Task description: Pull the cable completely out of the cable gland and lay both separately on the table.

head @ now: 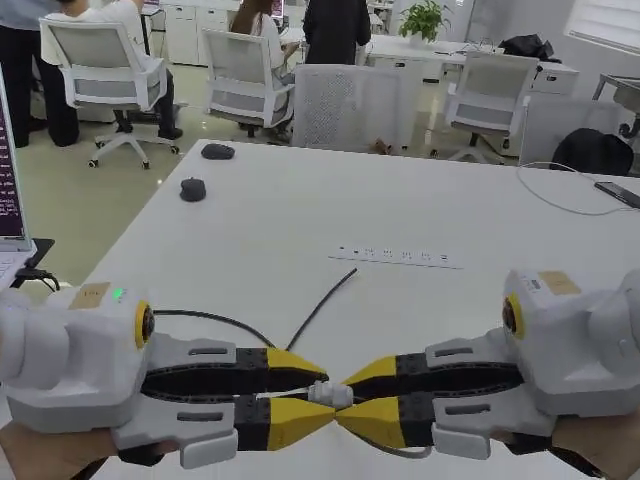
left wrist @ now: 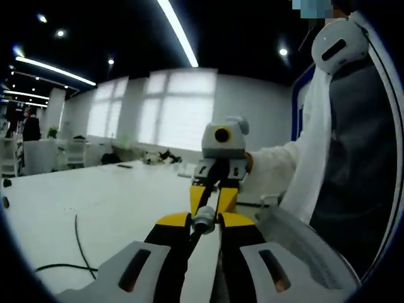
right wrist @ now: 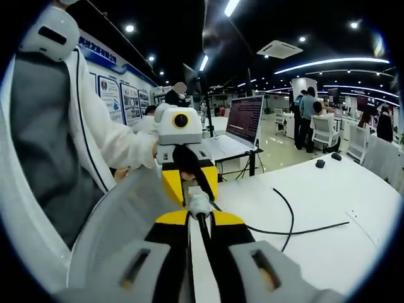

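Over the near edge of the table [head: 420,200], two tools are meeting tip to tip. The left hand-held gripper [head: 312,392] is pinching narrow on the cable gland [head: 331,393], seemingly anchoring it. The cable [head: 318,311] is trailing its black slack across the table beyond them, free to follow a pull. The right hand-held gripper [head: 352,396] is clamping narrow at the gland's other side, apparently on the cable, ready for an opposing pull.

White table [head: 420,210], office chairs [head: 100,60].
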A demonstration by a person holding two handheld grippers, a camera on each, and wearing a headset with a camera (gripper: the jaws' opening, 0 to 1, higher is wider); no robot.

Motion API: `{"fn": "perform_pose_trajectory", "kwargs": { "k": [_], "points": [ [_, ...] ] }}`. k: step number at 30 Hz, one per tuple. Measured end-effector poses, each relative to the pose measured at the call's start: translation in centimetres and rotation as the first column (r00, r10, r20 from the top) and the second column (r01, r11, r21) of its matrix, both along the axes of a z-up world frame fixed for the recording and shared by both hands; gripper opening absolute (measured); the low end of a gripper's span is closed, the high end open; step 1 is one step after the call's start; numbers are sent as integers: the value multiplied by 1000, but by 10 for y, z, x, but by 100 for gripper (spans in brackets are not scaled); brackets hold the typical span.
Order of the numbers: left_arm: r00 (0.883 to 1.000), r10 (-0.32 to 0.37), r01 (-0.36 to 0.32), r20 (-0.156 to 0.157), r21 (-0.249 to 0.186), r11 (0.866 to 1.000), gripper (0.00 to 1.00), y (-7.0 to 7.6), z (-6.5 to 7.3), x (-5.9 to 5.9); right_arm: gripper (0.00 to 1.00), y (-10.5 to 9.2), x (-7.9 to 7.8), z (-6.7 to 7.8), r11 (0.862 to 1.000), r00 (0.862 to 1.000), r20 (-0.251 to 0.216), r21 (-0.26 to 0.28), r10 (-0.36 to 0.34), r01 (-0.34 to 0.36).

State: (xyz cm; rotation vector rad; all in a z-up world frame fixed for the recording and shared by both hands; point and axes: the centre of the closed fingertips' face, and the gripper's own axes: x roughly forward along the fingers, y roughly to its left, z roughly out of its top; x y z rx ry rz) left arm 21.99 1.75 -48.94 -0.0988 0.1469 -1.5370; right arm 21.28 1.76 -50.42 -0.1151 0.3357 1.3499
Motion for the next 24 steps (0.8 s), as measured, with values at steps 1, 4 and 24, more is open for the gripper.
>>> {"fn": "perform_pose_trajectory", "kwargs": {
  "k": [1, 4, 24],
  "points": [
    [1000, 3, -3, -3, -4, 1000, 16, 1, 1, 1, 11, 1, -1, 2, 1000, 1000, 1, 9, 9, -9],
    [999, -11, 11, -33, -13, 1000, 16, 2, 3, 0, 10, 3, -3, 5, 1000, 1000, 17, 15, 24, -24],
    [994, -10, 9, 107, 16, 1000, 15, 4, 17, -6, 17, 8, -5, 32, 970, 968, -247, 241, 36, 25]
  ]
}}
